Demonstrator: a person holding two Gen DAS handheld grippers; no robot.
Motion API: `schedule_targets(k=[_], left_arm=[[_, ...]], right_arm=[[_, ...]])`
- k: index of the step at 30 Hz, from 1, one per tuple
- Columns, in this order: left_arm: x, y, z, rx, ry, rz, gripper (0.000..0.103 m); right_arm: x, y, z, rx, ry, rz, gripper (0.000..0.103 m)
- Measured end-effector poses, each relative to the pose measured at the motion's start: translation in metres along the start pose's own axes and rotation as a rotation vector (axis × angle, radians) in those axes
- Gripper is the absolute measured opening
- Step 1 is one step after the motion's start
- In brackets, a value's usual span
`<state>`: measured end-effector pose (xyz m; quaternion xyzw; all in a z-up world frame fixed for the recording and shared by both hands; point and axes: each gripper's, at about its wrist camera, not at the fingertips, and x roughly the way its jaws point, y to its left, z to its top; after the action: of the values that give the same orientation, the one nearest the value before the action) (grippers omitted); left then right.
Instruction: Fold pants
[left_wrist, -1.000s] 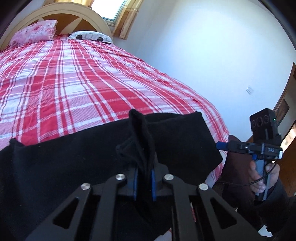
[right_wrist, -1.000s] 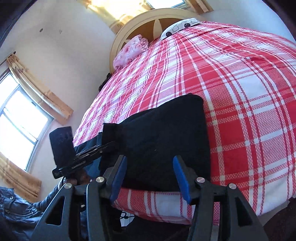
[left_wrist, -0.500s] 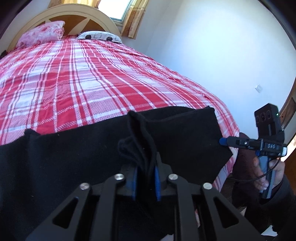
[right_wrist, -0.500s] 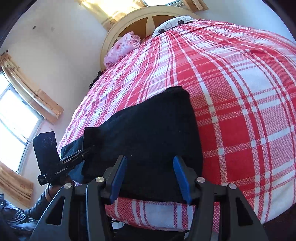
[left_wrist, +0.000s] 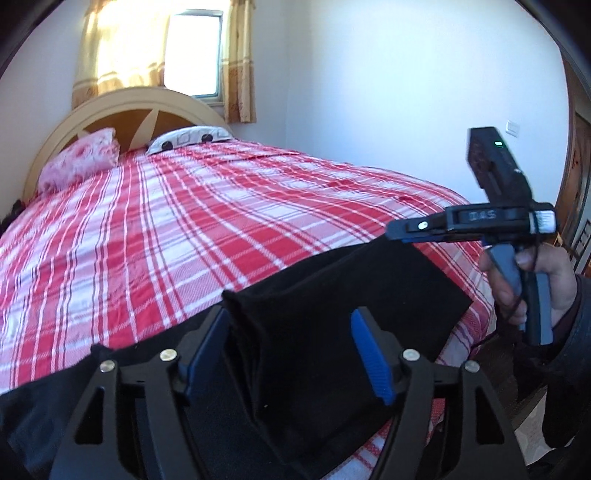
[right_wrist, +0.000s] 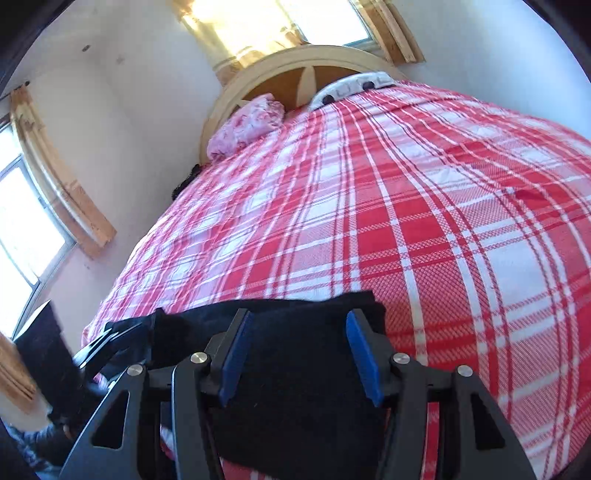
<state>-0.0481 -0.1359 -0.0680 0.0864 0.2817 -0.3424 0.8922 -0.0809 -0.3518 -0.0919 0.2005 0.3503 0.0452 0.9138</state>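
Observation:
Black pants (left_wrist: 332, 325) lie folded at the near edge of the red plaid bed (left_wrist: 184, 229). My left gripper (left_wrist: 291, 347) is open and empty just above the fabric, with a raised fold of cloth between its blue pads. My right gripper (right_wrist: 299, 354) is open over the pants (right_wrist: 295, 387), close above their right end. In the left wrist view the right gripper (left_wrist: 402, 230), held in a hand, hovers at the pants' far right corner. In the right wrist view the left gripper (right_wrist: 110, 343) shows blurred at the pants' left end.
A pink pillow (left_wrist: 79, 157) and a white patterned pillow (left_wrist: 188, 138) lie by the curved headboard (left_wrist: 122, 107). A curtained window (left_wrist: 192, 51) is behind it. White walls stand on both sides. The bed's foot edge (left_wrist: 461, 343) drops off beneath the pants.
My left gripper has opened and let go of the bunched pants fabric, and tilted up. My right gripper stayed open and moved in lower over the pants' right end.

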Motion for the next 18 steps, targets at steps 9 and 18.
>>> schedule_targets(k=[9, 18], left_arm=[[0.012, -0.023, 0.0, 0.063, 0.026, -0.049, 0.081], [0.042, -0.011, -0.009, -0.019, 0.153, -0.062, 0.082]], right_arm=[[-0.001, -0.016, -0.002, 0.036, 0.006, 0.021, 0.055], [-0.001, -0.015, -0.006, 0.016, 0.008, -0.021, 0.057]])
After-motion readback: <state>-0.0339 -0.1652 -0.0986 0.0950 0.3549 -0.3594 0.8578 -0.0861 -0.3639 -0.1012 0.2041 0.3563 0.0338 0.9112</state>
